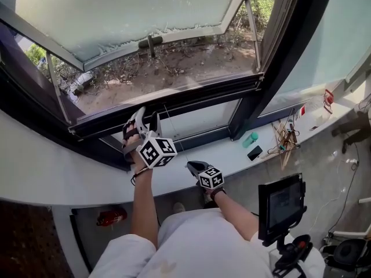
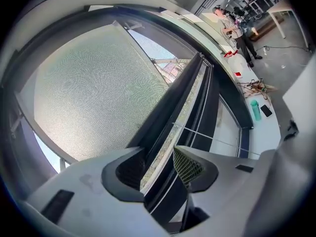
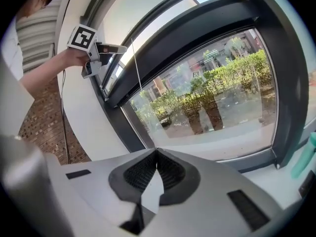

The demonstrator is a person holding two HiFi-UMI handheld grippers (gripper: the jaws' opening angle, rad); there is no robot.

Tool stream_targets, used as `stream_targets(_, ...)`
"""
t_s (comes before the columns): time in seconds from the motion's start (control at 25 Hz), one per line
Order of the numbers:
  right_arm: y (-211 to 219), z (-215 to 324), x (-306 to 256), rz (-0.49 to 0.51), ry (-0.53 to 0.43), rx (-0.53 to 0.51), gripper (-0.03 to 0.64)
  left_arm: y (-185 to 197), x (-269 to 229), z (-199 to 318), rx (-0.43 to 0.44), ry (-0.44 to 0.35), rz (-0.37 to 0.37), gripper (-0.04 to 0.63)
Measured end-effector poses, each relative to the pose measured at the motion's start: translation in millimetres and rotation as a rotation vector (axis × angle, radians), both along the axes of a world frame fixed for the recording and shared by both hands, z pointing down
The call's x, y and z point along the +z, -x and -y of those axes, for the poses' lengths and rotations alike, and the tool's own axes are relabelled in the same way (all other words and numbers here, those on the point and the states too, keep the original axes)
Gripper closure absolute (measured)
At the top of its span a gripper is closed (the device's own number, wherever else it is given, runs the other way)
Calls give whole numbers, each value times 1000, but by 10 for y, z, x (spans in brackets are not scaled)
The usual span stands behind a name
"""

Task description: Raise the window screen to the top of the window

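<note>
You stood in a lab-like workroom. A monitor [image 1: 282, 204] on a stand [image 1: 283, 246], loose cables [image 1: 285, 138] on the window ledge [image 1: 232, 158] and a white desk [image 2: 282, 6] showed it.

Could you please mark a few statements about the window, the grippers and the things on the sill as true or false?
1. The right gripper has its fingers shut on nothing. True.
2. The left gripper's fingers are pressed together. False: the left gripper has them apart, with the screen's dark bar between them.
3. The teal bottle lies on the floor. False: the bottle stands on the sill.
4. A black phone lies beside the bottle. True.
</note>
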State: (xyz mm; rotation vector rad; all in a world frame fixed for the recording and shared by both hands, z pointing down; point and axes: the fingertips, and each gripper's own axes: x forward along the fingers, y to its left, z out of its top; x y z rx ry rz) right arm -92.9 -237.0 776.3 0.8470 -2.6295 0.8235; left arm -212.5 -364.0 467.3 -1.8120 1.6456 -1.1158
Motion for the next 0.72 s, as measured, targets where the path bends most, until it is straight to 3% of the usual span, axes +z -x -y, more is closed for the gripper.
stream_targets(0.72, 13, 35, -11, 41, -2, 28, 614, 63, -100, -16, -18, -4, -86, 466)
